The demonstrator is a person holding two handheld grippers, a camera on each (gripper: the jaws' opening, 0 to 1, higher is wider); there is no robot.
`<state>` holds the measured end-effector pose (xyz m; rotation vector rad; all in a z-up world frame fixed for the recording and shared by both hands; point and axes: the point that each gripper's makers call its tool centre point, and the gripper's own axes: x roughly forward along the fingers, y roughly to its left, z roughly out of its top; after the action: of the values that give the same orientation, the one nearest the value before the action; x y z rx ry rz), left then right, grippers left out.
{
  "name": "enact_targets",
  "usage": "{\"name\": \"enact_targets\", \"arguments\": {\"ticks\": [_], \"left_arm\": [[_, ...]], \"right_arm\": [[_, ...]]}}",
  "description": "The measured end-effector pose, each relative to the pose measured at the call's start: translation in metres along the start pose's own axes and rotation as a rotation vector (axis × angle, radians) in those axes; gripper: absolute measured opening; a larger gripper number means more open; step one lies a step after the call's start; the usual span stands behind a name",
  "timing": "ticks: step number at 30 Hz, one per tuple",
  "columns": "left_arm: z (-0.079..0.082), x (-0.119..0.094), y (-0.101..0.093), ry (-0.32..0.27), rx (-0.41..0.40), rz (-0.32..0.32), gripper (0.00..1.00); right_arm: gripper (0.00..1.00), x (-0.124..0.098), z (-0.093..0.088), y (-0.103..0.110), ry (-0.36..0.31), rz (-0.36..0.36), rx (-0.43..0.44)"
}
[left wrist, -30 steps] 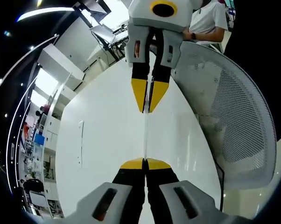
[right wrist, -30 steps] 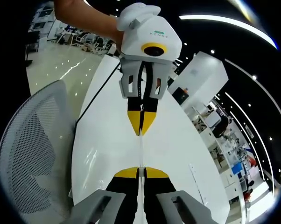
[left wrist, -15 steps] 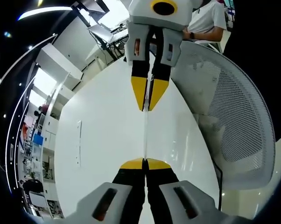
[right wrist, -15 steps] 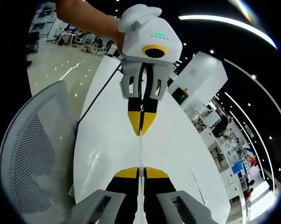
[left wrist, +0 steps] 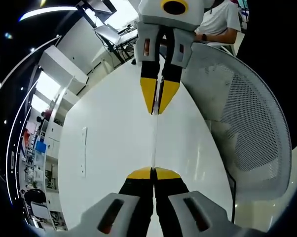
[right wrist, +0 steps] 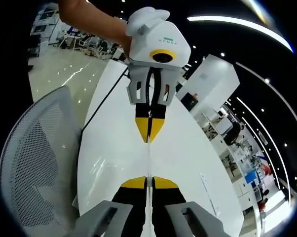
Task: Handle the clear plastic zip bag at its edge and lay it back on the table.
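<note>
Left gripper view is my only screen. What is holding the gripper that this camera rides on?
Observer: The right gripper view shows a person's bare hand around the white body of the left gripper, whose jaws are shut on the zip bag.
Operator: Any writing on that gripper?
Observer: Yes, small green lettering on its white top.
Operator: What lies behind the hand?
Observer: A shiny open office floor, with desks further off.

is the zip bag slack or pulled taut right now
Taut: the zip bag shows edge-on as one straight thin line between the left gripper and right gripper, both shut on it above the table.
</note>
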<state>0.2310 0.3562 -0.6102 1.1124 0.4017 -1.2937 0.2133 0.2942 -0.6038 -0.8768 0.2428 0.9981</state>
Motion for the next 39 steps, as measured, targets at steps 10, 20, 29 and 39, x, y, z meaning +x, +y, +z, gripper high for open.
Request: {"name": "enact_targets", "arguments": {"ticks": [10,20,29,39], "left_arm": [[-0.004,-0.002,0.005,0.004,-0.001,0.005,0.00],[-0.009,-0.004,0.005,0.017,-0.002,0.003,0.00],[-0.013,-0.006,0.007,0.024,0.000,0.005,0.00],[-0.018,-0.007,0.007,0.029,-0.004,0.005,0.00]], "right_arm": [[0.00,0.000,0.000,-0.004,-0.004,-0.004,0.005],[0.00,-0.001,-0.002,-0.005,-0.002,-0.006,0.008],[0.00,-0.003,-0.003,-0.007,-0.002,-0.014,0.013],[0.00,-0.003,-0.005,-0.007,0.000,-0.014,0.016]]}}
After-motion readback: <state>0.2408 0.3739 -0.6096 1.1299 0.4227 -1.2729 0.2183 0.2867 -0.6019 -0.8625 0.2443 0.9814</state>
